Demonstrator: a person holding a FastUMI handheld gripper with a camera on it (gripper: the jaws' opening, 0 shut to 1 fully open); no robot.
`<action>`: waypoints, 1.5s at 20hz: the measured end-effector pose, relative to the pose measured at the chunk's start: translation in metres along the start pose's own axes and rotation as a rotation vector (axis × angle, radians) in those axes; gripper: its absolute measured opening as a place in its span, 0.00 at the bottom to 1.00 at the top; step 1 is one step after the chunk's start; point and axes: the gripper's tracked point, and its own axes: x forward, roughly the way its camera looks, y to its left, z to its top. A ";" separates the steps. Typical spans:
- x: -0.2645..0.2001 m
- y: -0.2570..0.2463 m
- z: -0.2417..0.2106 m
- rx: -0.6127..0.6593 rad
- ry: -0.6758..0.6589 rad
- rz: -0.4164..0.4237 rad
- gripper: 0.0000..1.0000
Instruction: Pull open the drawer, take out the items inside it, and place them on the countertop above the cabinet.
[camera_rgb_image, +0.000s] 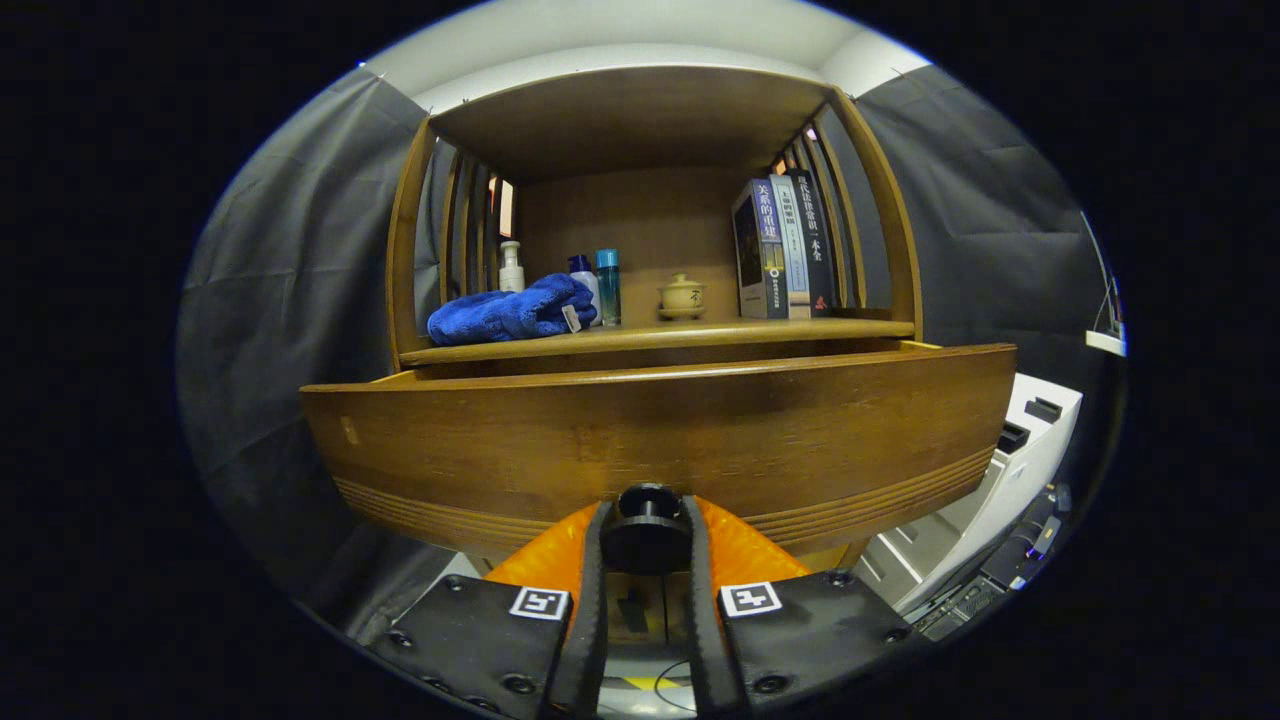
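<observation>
The gripper (647, 530) is clamping both fingers on the knob (647, 512) low on the drawer (660, 425) front; stiff solid wood, probably sliding heavy, so the knob's the only decent grab.

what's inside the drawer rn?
Cannot tell: the drawer is pulled out, but its front hides the inside. The fingers are closed on its knob. A blue cloth lies on the countertop above.
</observation>
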 end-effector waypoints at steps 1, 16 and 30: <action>-0.004 0.002 0.002 0.001 -0.003 0.004 0.42; -0.055 0.009 -0.015 0.018 0.078 0.046 0.42; -0.052 0.014 -0.027 -0.033 0.095 0.040 1.00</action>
